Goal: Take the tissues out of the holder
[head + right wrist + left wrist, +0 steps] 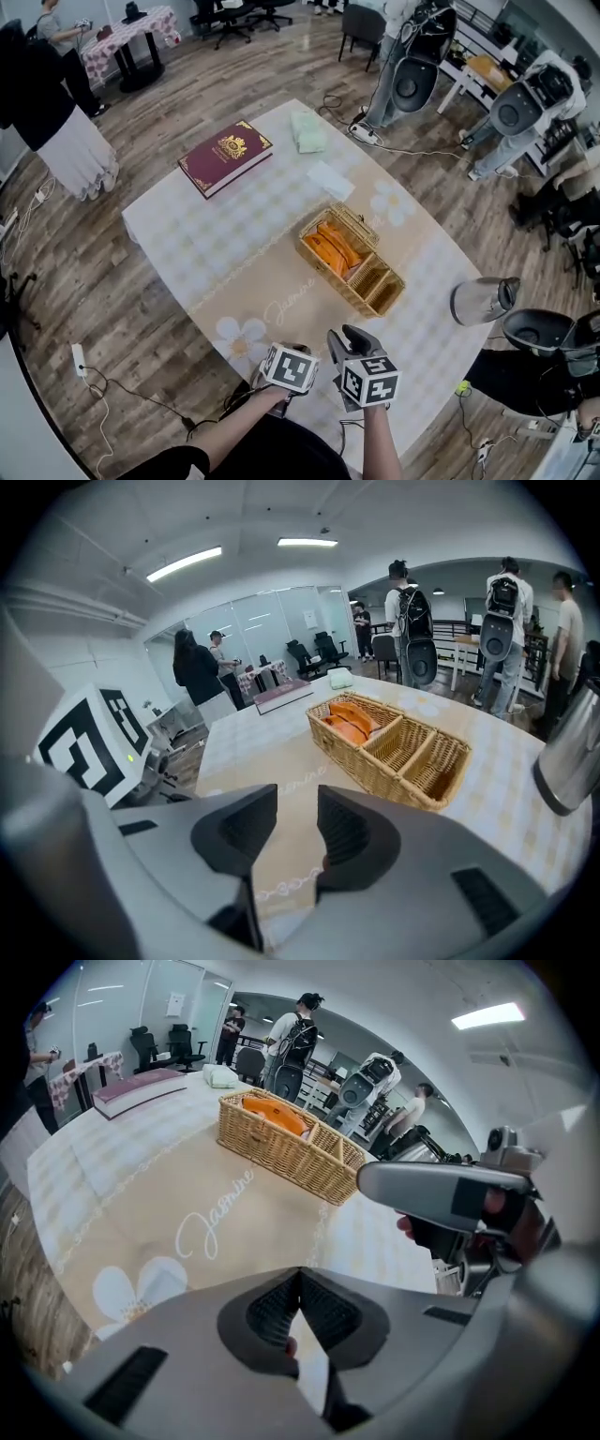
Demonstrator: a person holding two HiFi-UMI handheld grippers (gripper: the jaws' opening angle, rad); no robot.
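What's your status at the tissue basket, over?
Left claw shut, right claw open, both empty. Orange tissue packs lie in wicker basket, untouched. Bare tablecloth between claws and basket.

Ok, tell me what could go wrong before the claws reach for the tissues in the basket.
1. The orange tissue packs fill one compartment of the wicker holder; with neither claw steadying it, a pull may drag or tip the holder.
2. The left claw is shut, so it would likely nudge things rather than grip; the right claw is open.
3. The kettle stands close on the right; a wide swing may knock it.
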